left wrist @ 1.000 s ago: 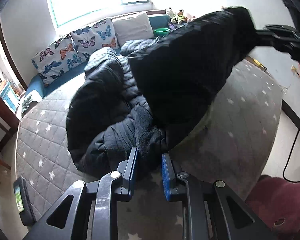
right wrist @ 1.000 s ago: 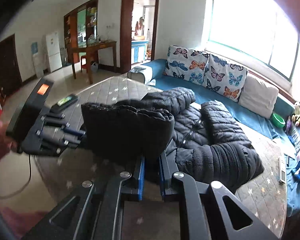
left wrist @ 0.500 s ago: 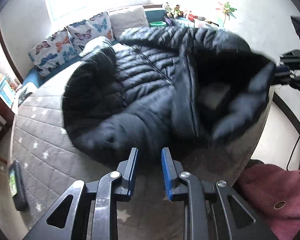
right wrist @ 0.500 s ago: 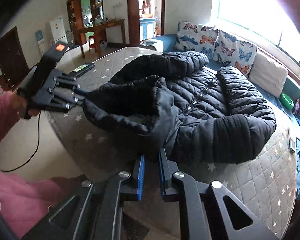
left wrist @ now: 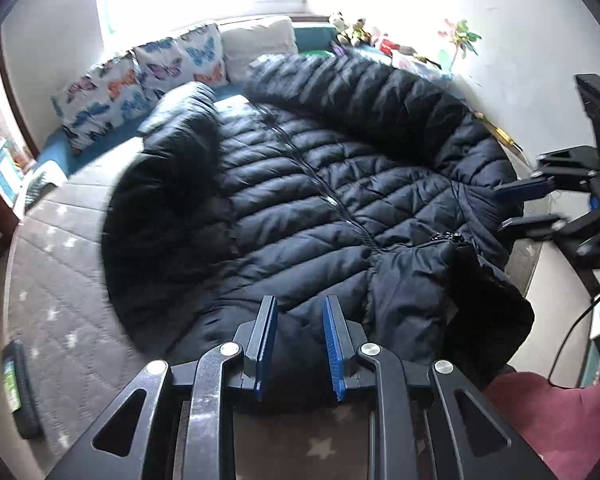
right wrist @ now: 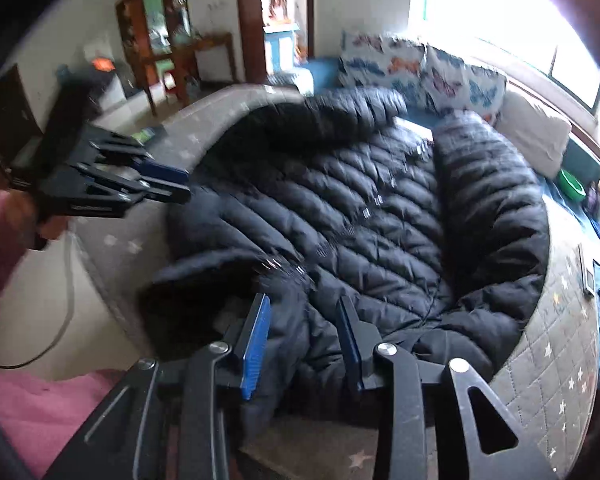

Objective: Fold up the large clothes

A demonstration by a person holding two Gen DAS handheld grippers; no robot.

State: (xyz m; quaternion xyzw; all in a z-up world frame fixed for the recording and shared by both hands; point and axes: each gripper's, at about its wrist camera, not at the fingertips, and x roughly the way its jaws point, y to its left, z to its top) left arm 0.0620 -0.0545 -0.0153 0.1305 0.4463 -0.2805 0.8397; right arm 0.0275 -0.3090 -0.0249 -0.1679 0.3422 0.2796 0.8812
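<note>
Left wrist view: black puffer jacket point(left wrist: 320, 200) spread on a grey quilted bed point(left wrist: 68, 312); left gripper point(left wrist: 300, 320) and right gripper point(right wrist: 304, 320) both released, fingers apart.

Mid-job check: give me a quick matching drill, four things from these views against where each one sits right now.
Things:
1. black quilted puffer jacket
2. butterfly-print cushions
3. small green bowl
4. left gripper

Places:
A. propped along the teal bench under the window
B. spread front-up, zipper showing, on the grey star-quilted mattress
C. open, over the jacket's near edge
D. on the teal bench beyond the plain white cushion

Pairs: 1-B, 2-A, 3-D, 4-C
</note>
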